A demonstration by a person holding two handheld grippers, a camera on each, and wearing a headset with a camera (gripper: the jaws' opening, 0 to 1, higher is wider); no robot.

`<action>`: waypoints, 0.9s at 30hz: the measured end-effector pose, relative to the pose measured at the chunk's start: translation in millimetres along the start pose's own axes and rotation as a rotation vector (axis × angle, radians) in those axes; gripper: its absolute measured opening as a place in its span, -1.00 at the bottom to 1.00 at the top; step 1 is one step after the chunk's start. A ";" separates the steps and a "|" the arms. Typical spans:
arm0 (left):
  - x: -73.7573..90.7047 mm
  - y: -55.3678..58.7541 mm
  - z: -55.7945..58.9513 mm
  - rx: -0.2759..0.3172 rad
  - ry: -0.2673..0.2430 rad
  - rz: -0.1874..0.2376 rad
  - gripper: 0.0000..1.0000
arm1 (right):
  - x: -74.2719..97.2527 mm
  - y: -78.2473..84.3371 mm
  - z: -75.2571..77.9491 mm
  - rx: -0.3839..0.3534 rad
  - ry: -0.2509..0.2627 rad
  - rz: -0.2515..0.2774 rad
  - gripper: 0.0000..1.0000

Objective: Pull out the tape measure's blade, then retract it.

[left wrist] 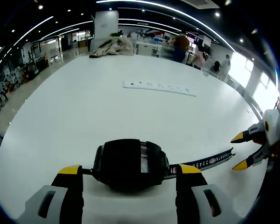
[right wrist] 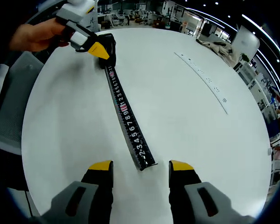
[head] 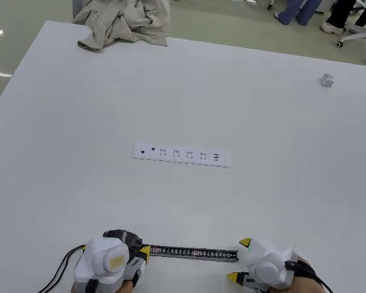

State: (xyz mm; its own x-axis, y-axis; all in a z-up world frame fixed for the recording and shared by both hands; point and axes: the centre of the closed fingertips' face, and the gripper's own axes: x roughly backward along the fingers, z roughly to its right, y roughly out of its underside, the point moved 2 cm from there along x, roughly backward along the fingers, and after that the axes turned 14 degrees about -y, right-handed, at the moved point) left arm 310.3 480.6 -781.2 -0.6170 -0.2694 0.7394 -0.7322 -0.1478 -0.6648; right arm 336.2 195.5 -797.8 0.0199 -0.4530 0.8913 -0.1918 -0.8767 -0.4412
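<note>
A black tape measure case (head: 125,238) (left wrist: 130,163) lies near the front edge of the white table (head: 79,152), with my left gripper (head: 116,249) (left wrist: 129,170) shut on it. Its dark blade (head: 192,252) (right wrist: 126,121) lies flat on the table, pulled out to the right. The blade's end hook (right wrist: 148,164) rests between the yellow tips of my right gripper (head: 239,260) (right wrist: 141,166), which stands open and is not touching it. In the left gripper view the blade (left wrist: 207,162) runs toward the right gripper (left wrist: 239,150). The right gripper view has the case (right wrist: 108,43) and left gripper (right wrist: 91,44) at upper left.
A white power strip (head: 181,154) lies across the middle of the table. Crumpled beige cloth (head: 125,21) sits at the far edge and a small grey object (head: 327,80) at far right. A black cable (head: 61,271) trails off the front left. People and chairs stand beyond the table.
</note>
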 end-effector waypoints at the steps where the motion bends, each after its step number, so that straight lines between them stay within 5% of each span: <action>1: -0.1 -0.2 0.2 0.006 0.000 -0.002 0.58 | -0.2 -0.1 1.3 0.007 -0.001 -0.006 -0.05; 14: -6.9 2.1 -0.3 0.028 -0.009 -0.013 0.52 | -7.8 1.4 13.4 0.121 -0.093 -0.096 -0.32; 27: -8.1 1.0 -1.1 0.040 -0.015 -0.009 0.47 | -10.6 -1.4 6.3 0.199 -0.195 -0.145 -0.48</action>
State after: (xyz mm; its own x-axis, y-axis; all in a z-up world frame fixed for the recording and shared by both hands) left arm 314.2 483.7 -787.7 -0.6061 -0.2825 0.7436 -0.7251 -0.1882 -0.6625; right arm 342.5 200.5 -807.3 0.2241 -0.3266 0.9182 0.0221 -0.9402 -0.3398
